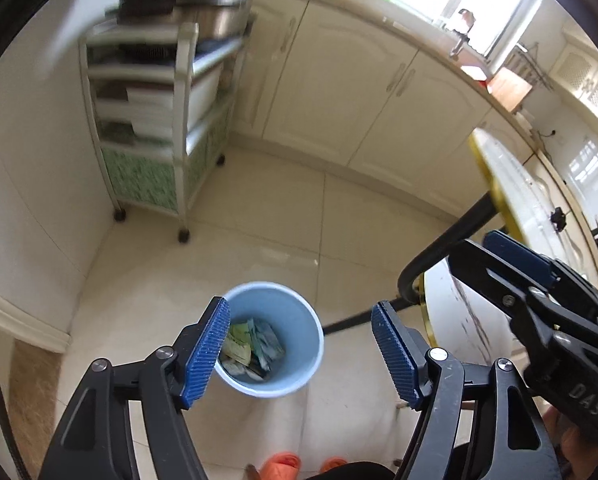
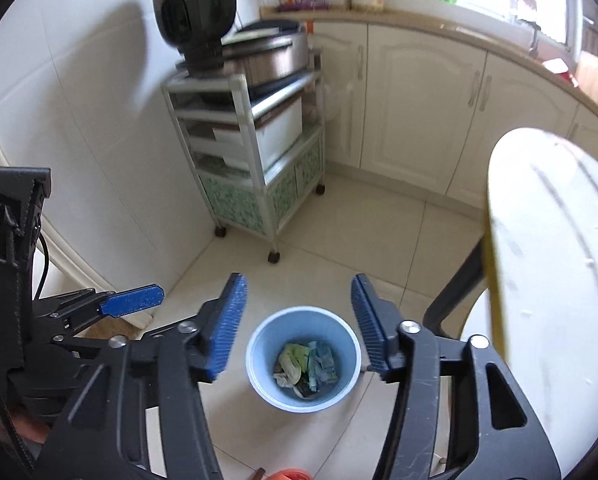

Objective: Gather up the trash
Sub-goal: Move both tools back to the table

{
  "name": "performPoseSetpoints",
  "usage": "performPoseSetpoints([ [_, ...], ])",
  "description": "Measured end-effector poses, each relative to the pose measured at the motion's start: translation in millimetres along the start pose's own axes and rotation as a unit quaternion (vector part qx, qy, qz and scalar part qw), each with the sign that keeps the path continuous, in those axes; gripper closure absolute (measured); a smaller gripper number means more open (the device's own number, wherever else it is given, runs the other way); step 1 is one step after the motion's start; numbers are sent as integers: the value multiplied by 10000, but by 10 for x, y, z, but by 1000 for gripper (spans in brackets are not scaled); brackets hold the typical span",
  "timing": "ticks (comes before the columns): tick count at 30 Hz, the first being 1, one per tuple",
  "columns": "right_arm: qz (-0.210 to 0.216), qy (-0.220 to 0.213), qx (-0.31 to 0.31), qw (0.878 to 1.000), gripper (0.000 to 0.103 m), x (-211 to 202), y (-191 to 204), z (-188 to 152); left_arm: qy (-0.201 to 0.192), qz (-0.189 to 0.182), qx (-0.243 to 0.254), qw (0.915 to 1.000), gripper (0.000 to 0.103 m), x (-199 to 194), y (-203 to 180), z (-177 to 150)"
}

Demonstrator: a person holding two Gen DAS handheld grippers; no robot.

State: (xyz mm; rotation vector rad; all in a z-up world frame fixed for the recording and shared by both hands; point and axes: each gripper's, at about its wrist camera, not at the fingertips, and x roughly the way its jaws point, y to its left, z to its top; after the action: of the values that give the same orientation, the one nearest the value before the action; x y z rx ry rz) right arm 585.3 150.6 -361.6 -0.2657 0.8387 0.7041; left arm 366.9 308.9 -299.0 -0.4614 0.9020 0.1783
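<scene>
Pale-blue plastic waste bin (image 2: 303,358) on the cream floor tiles (image 1: 259,216), beside the round white table (image 2: 555,264) and out in front of the wheeled kitchen trolley (image 2: 255,160). Both tools directly above it: left gripper (image 1: 299,354) jaws well apart, nothing between the ribbed blue pads (image 1: 205,354); right gripper (image 2: 299,328) jaws parted about halfway, likewise empty. Dropping-off step apparently finished, to judge from empty jaws hanging over a bin with scraps in it. Next move probably back toward the table or floor for any remaining litter; none in sight from here, so a fresh look around first, jaws kept apart. Trash (image 2: 307,366) at the bin's bottom: crumpled wrappers and paper scraps, yellow-green, teal and white, lying loose and shallow, well below the rim.
</scene>
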Motion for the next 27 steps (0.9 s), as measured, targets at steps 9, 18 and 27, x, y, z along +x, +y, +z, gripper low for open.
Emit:
performPoseSetpoints([
  [9, -63, -951, 318, 9949, 33, -1195, -272, -1, -1122, 107, 744, 9908, 18, -1043, -783, -183],
  [18, -851, -1504, 758, 9820, 23, -2196, -1193, -308, -1305, -346, 1669, 9767, 8, -1308, -2048, -460],
  [27, -1646, -1324, 1358, 9680, 16, -2632, -2360, -688, -941, -458, 2432, 9643, 5, -1064, -3155, -628],
])
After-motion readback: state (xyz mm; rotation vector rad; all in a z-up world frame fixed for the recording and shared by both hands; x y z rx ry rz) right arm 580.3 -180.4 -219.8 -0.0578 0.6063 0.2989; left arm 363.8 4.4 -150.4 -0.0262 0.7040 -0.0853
